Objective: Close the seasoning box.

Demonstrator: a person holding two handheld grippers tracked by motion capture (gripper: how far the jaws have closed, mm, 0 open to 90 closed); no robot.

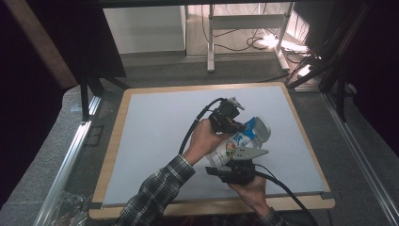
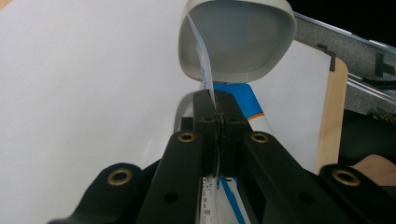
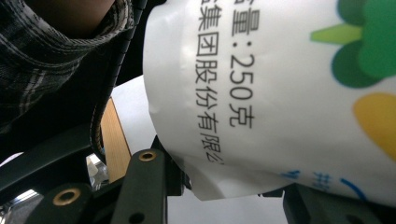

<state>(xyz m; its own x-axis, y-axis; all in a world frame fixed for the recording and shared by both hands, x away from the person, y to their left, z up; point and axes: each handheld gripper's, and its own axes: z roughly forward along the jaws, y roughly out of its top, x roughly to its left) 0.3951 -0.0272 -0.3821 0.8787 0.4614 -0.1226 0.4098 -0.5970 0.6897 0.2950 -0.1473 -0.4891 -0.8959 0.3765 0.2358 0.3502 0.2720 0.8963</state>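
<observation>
A white bottle point(image 1: 237, 141) with a blue band and green and yellow pictures is held over the middle of the grey mat. My right gripper point(image 1: 234, 160) is shut on its body from the near side; in the right gripper view the printed wrap point(image 3: 280, 93) lies between both jaws of that gripper point(image 3: 229, 198). My left gripper point(image 1: 239, 125) comes in from the far side. Its jaws point(image 2: 215, 100) are shut on a thin strip of the wrap point(image 2: 204, 65), which runs up toward the bottle's pale concave end point(image 2: 238, 42).
The grey mat point(image 1: 155, 136) covers a wooden table point(image 1: 115, 136). A plaid sleeve point(image 1: 155, 193) crosses the near edge of the table. Metal rails point(image 1: 70, 150) run along both sides. Table legs and cables point(image 1: 244, 42) stand on the floor beyond.
</observation>
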